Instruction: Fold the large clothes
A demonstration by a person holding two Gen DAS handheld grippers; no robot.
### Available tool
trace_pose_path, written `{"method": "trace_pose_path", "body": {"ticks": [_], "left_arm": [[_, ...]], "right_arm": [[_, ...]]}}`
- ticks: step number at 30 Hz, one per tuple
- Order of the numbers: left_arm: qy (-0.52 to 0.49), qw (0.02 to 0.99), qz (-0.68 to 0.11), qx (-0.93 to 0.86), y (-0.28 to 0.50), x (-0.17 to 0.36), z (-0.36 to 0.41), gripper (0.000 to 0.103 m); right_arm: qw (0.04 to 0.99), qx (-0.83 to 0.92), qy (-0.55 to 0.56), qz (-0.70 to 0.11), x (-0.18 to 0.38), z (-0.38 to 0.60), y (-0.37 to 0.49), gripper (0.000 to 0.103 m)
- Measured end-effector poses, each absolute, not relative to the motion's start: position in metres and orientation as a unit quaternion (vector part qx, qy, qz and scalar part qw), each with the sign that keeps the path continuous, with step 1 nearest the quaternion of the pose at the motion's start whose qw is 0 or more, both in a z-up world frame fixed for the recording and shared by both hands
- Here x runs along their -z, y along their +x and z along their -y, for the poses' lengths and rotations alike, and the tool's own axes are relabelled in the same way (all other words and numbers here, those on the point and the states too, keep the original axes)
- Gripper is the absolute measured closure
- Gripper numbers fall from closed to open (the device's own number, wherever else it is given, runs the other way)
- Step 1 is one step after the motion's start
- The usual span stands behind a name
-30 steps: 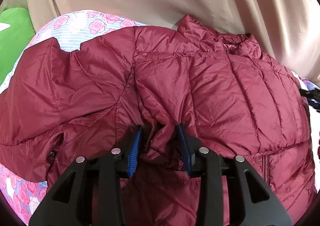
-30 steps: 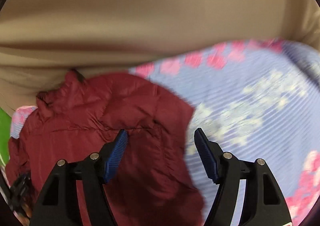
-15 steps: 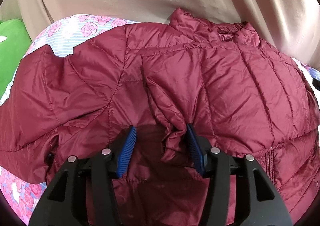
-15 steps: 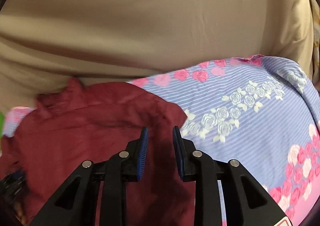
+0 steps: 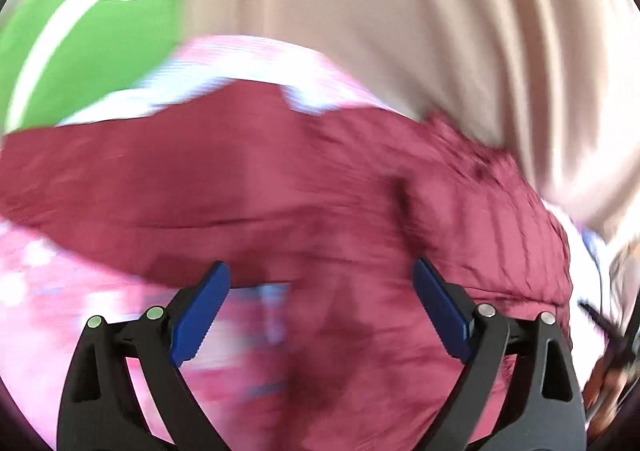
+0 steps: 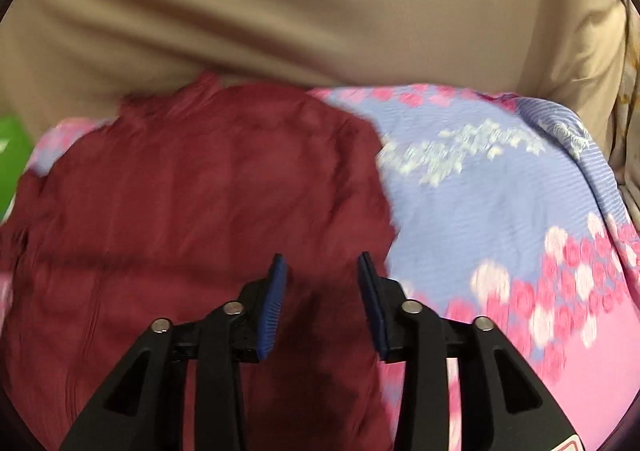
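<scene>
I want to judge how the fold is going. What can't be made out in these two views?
- Left wrist view: motion blur smears the maroon puffer jacket; its seams and zipper are unreadable.
- Right wrist view: the jacket's lower part is hidden behind the right hand-held gripper and cut off by the frame edge.
- Neither view shows the whole jacket.

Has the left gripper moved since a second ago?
Yes. The left gripper has let go of the jacket, its jaws just opening wide, and swung left: the green pillow now fills far more of its view.

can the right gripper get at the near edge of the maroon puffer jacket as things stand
Probably yes: the right gripper hangs over the maroon puffer jacket, jaws apart, having just opened, with nothing between them and nothing covering the fabric.
</scene>
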State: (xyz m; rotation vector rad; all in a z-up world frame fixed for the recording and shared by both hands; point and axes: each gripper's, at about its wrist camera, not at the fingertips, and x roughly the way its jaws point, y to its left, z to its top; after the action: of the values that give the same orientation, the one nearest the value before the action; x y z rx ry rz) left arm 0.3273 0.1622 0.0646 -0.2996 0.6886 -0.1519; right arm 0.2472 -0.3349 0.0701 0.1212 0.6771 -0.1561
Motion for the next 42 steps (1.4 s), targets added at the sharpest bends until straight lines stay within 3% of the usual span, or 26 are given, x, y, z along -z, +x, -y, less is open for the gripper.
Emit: {"method": "trace_pose_path", "body": {"ticks": [7, 11, 14, 17, 19, 23, 29, 32, 35, 37, 38, 42], "left_arm": [[-0.265, 0.895, -0.340, -0.111, 0.313, -0.047, -0.364, 0.013], [-0.318, 0.872, -0.340, -0.153, 0.321, -0.028, -0.422, 0.014], [-0.346, 0.865, -0.331, -0.153, 0.331, -0.019, -0.442, 0.020], [-0.360, 0.861, -0.337, -0.128, 0.348, -0.015, -0.447, 0.060], [-0.354, 0.864, -0.339, -0.112, 0.359, -0.019, -0.436, 0.103], [-0.303, 0.902, -0.298, -0.077, 0.364, -0.066, -0.389, 0.103], [-0.165, 0.955, -0.235, 0.077, 0.358, -0.177, -0.211, 0.103], [-0.131, 0.952, -0.241, 0.135, 0.351, -0.193, -0.136, 0.103], [-0.139, 0.937, -0.274, 0.166, 0.353, -0.178, -0.086, 0.091], [-0.152, 0.933, -0.290, 0.148, 0.362, -0.156, -0.086, 0.054], [-0.161, 0.933, -0.298, 0.119, 0.367, -0.142, -0.101, 0.048], [-0.207, 0.918, -0.337, 0.020, 0.376, -0.096, -0.190, 0.044]], "right_arm": [[0.925, 0.052, 0.044, -0.375, -0.032, 0.306, 0.198, 0.057], [0.921, 0.055, 0.060, -0.381, -0.020, 0.313, 0.192, 0.052], [0.919, 0.059, 0.060, -0.385, -0.020, 0.314, 0.192, 0.051], [0.919, 0.065, 0.052, -0.386, -0.019, 0.313, 0.195, 0.049], [0.918, 0.069, 0.049, -0.387, -0.020, 0.312, 0.197, 0.048], [0.917, 0.071, 0.051, -0.388, -0.020, 0.313, 0.198, 0.046], [0.918, 0.071, 0.053, -0.387, -0.020, 0.313, 0.198, 0.046], [0.918, 0.070, 0.058, -0.386, -0.020, 0.314, 0.197, 0.044], [0.919, 0.070, 0.064, -0.383, -0.021, 0.314, 0.195, 0.042], [0.919, 0.070, 0.067, -0.381, -0.021, 0.315, 0.194, 0.041], [0.919, 0.069, 0.068, -0.381, -0.021, 0.315, 0.194, 0.041], [0.920, 0.062, 0.074, -0.380, -0.021, 0.317, 0.193, 0.039]]}}
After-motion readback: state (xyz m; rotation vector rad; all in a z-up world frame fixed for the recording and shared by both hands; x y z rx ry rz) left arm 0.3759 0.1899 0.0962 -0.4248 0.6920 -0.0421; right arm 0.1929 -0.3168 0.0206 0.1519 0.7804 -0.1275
